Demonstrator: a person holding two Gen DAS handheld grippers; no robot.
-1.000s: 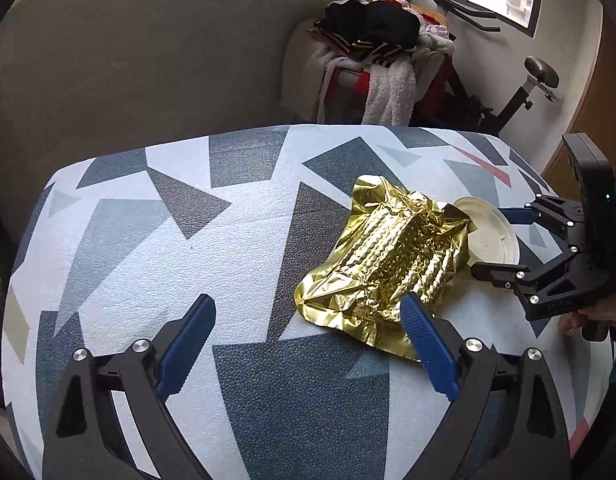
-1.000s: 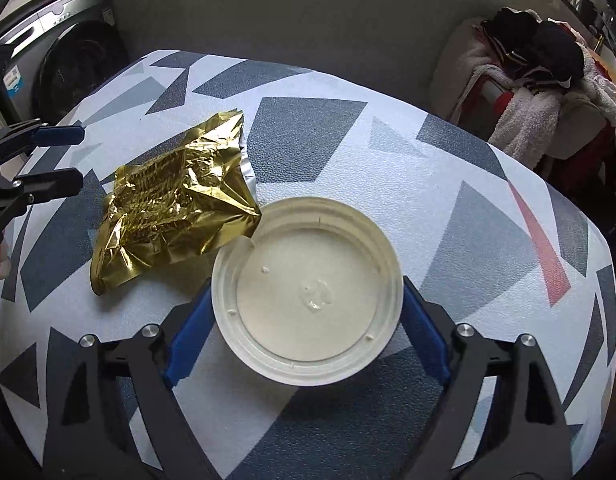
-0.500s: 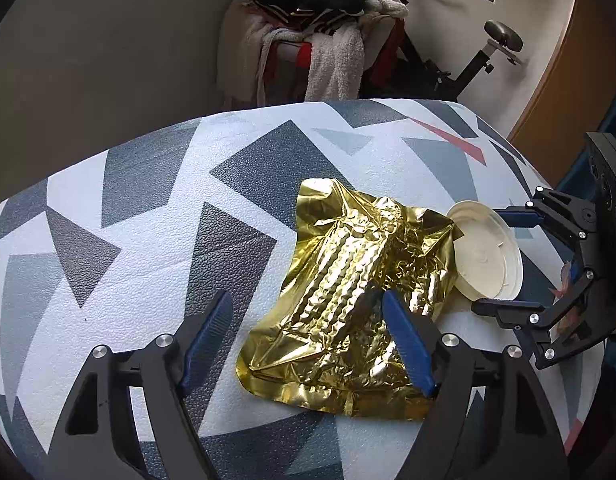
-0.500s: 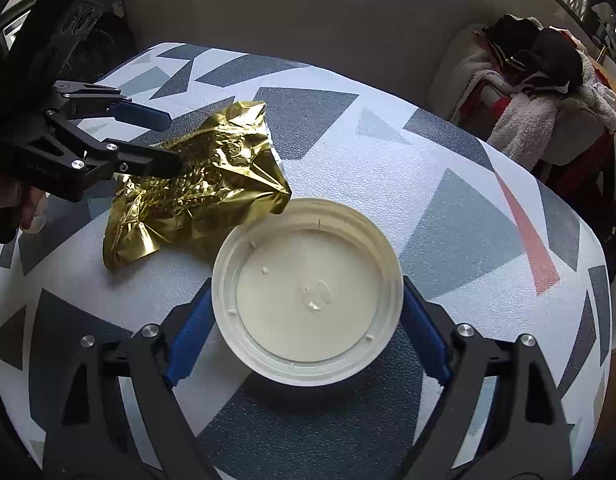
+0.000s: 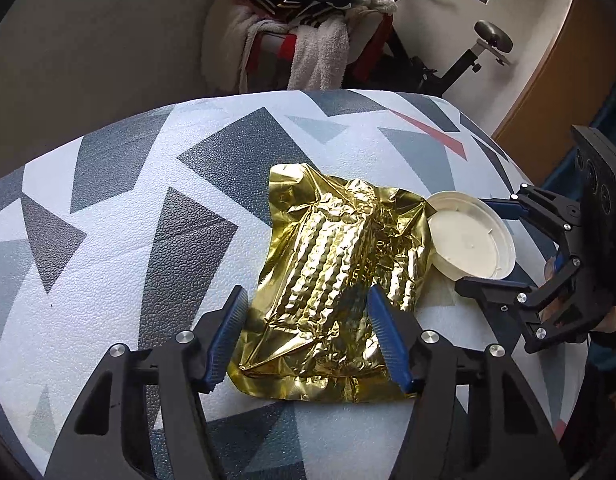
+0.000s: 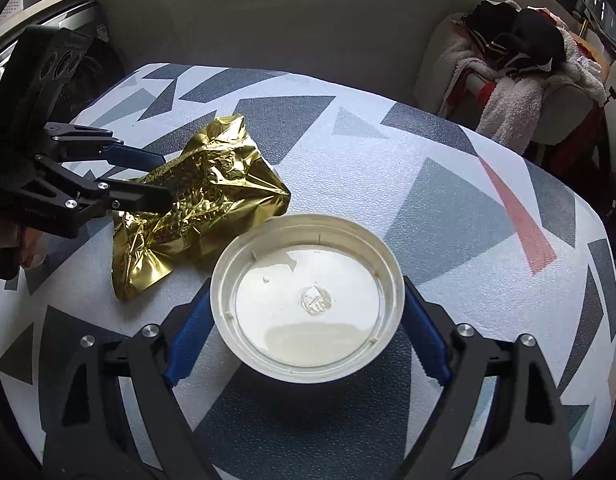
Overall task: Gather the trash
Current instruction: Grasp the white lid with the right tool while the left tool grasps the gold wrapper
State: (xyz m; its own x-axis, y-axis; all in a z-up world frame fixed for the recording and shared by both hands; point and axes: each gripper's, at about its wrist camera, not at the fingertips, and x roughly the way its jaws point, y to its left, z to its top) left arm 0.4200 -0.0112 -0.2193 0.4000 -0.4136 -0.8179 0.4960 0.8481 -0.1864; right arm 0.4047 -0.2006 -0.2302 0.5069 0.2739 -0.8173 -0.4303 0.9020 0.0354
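A crumpled gold foil wrapper (image 5: 327,280) lies on the patterned table (image 5: 148,240). My left gripper (image 5: 306,296) straddles its near half and its jaws are closing. The right blue pad rests on the foil and the left pad stands at the foil's left edge. In the right wrist view the same gripper (image 6: 166,178) reaches over the wrapper (image 6: 228,184) from the left. A round white plastic lid (image 6: 308,320) sits between the blue pads of my right gripper (image 6: 308,292), which is shut on its rim. The left wrist view shows the lid (image 5: 467,236) in that gripper (image 5: 471,244) beside the wrapper.
The table's far edge curves close behind the wrapper. Beyond it stand a chair piled with clothes and towels (image 5: 308,12), an exercise bike (image 5: 467,60) and a wooden door (image 5: 547,80). A person's fingers (image 6: 24,244) hold the left gripper's handle.
My left gripper has moved right over the foil wrapper and its jaws have narrowed around it. The right gripper has kept the lid between its pads and shifted slightly.
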